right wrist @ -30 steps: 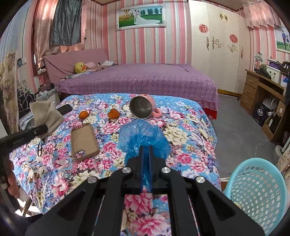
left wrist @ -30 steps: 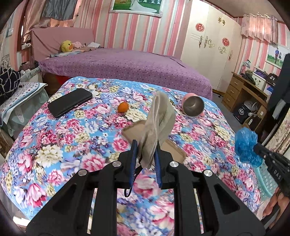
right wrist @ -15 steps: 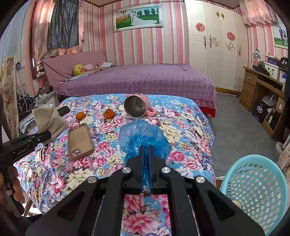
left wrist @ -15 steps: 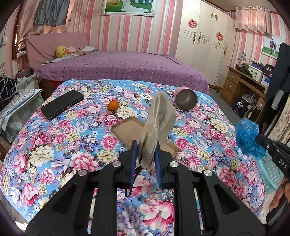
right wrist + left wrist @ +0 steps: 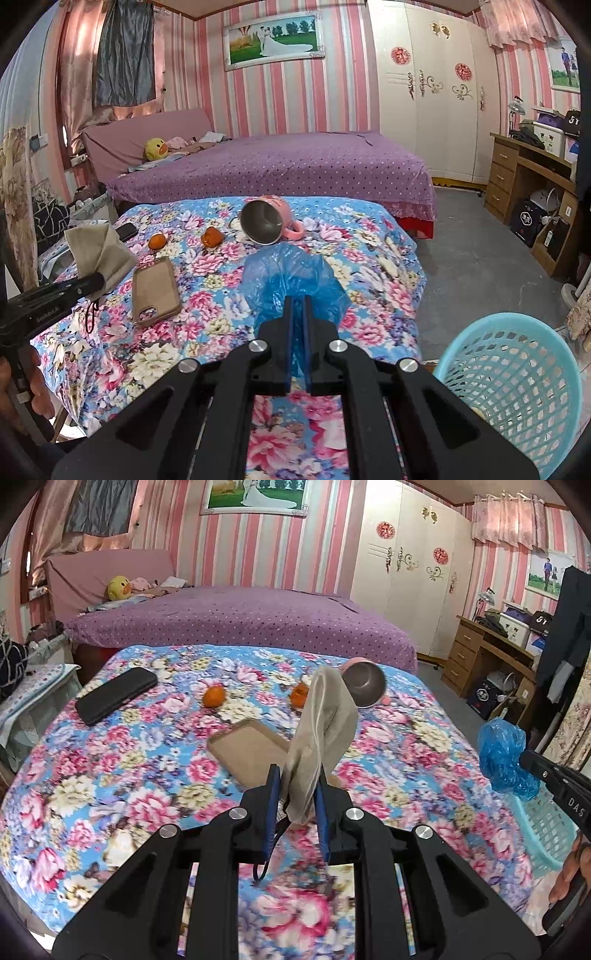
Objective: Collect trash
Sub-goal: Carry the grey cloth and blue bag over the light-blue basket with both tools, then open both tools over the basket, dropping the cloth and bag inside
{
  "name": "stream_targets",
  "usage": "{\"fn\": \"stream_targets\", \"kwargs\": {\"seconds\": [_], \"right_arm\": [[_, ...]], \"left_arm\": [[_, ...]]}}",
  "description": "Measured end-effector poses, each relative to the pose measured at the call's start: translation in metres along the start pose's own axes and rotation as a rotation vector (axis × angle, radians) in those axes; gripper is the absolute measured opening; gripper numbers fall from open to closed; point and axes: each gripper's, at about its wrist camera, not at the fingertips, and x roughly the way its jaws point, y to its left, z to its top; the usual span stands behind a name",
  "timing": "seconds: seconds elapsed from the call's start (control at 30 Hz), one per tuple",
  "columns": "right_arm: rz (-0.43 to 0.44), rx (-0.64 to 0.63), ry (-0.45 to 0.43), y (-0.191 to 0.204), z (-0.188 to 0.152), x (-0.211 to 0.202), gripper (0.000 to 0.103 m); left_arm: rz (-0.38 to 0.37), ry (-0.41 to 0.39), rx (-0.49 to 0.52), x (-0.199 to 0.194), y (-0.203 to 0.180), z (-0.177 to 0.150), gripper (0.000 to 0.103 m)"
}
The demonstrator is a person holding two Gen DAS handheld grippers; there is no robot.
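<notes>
Covering the table (image 5: pixel 92 790) — floral cloth; left claw (image 5: pixel 295 797) pinching beige wrapper (image 5: pixel 321 734), right claw (image 5: pixel 298 332) blue bag (image 5: pixel 291 273).

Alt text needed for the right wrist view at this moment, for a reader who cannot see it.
The right claw is shut on a crumpled blue plastic bag above a floral bedspread, with a light blue basket on the floor at lower right. On the spread lie a tipped pink mug, two oranges and a phone case; at left, the left claw holds beige cloth.

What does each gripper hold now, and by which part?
The left gripper pinches the beige cloth by its lower end. The right gripper pinches the blue plastic bag by its near edge.
</notes>
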Motion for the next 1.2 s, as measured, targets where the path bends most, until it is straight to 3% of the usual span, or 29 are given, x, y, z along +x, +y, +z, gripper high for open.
{"fn": "stream_targets", "kwargs": {"seconds": [0.3,0.47,0.77,1.0,1.1,1.2], "right_arm": [[-0.069,0.050,-0.028,-0.051,-0.005,-0.028,0.004],[-0.126,0.089,-0.033,-0.091,-0.014,-0.045,0.004],[-0.306,0.162,0.005,-0.183,-0.047,-0.067,0.005],[-0.346,0.248,0.005,-0.225,-0.058,-0.077,0.004],[-0.345,0.275,-0.001,-0.233,-0.061,-0.078,0.004],[-0.350,0.285,0.000,-0.238,-0.063,-0.077,0.004]], "left_arm": [[-0.078,-0.002,0.073,0.005,-0.062,-0.002,0.017],[-0.160,0.020,0.101,0.013,-0.114,-0.010,0.017],[-0.316,0.064,0.199,0.025,-0.223,-0.032,0.017],[-0.407,0.132,0.260,0.039,-0.292,-0.055,0.017],[-0.408,0.142,0.294,0.045,-0.310,-0.061,0.024],[-0.405,0.155,0.300,0.051,-0.321,-0.063,0.049]]}}
